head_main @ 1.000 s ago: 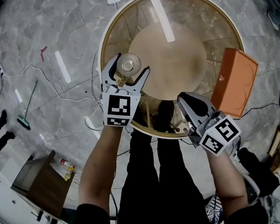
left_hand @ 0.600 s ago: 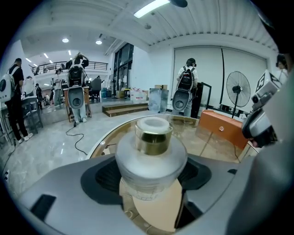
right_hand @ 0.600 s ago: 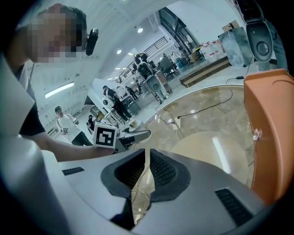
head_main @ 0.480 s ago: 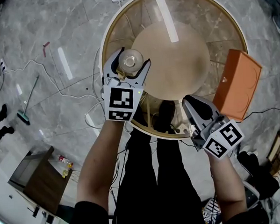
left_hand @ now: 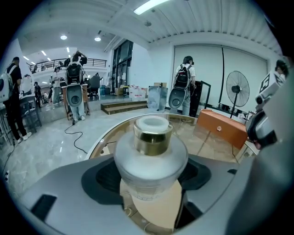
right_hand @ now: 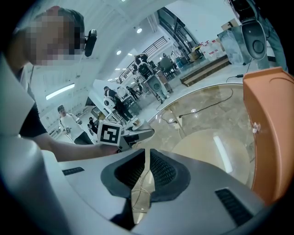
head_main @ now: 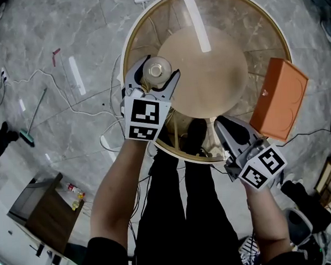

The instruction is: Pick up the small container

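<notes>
- At 9 o'clock on the round glass table, looking down from the head view: is that where the small container sits?
- Yes, just inside the gold rim there, between the 2 jaws of the left gripper. The left gripper view shows its frosted round body filling the gap with a dark pad against each side, so those tongs are pinching it.
- Which way does it point?
- Upright. Its base-to-cap axis stands vertical, with the gold collar and white cap on top, so from above the cap faces the camera. The body is squat and wider than the neck.
- Is it off the glass?
- I cannot tell, because no view shows its underside.
- How does the left gripper lie?
- It reaches in from the near edge, with its tips aimed toward 12 o'clock.
- And the right gripper?
- It is by the rim between 5 and 6 o'clock, well apart from the container. Its jaws are pressed together with nothing in them, and the tips are aimed toward 11 o'clock.
- What else is on the table?
- There is 1 orange box at the rim at 4 o'clock, near the right gripper.
</notes>
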{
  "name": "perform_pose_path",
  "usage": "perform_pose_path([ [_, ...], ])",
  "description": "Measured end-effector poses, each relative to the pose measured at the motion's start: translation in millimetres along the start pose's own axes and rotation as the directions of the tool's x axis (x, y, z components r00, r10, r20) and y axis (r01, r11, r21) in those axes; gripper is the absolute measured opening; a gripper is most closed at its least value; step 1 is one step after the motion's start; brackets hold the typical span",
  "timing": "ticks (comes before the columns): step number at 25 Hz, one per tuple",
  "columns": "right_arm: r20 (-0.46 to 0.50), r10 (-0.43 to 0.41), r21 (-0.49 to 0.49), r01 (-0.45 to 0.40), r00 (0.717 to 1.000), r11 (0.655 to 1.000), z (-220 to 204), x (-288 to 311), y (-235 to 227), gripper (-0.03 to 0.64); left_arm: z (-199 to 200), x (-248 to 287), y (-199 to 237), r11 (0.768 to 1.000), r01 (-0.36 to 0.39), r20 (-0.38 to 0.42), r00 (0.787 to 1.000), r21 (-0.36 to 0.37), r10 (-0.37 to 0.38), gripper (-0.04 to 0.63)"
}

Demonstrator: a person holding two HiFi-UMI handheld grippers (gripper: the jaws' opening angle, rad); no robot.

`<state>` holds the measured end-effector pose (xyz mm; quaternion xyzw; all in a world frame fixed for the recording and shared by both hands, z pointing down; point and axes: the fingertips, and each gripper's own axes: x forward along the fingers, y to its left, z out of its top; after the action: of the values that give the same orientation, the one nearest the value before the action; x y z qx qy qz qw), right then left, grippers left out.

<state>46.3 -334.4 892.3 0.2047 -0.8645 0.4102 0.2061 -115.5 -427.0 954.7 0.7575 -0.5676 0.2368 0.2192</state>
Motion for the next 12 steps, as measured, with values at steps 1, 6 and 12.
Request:
perform_pose_path([
  [1, 0.004, -0.001, 0.001, 0.001, 1.0, 1.0, 2.0, -1.6, 1.8, 0.049, 2.2, -2.7, -1.5, 1.0, 0.004, 0.004, 1.0, -0.002, -0.004, 0.341],
  [6, 0.03, -0.003, -0.014, 0.003, 1.0, 1.0, 24.8, -12.2, 14.9, 0.049, 35.1, -27.4, -10.7, 1.0, 0.018, 0.045, 0.999, 0.007, -0.018, 0.341],
  [12, 0.098, 0.007, -0.005, -0.007, 0.995, 1.0, 86.7, -45.8, 63.9, 0.046, 107.5, -89.5, -33.5, 0.999, 0.048, 0.074, 0.996, -0.01, -0.047, 0.341],
])
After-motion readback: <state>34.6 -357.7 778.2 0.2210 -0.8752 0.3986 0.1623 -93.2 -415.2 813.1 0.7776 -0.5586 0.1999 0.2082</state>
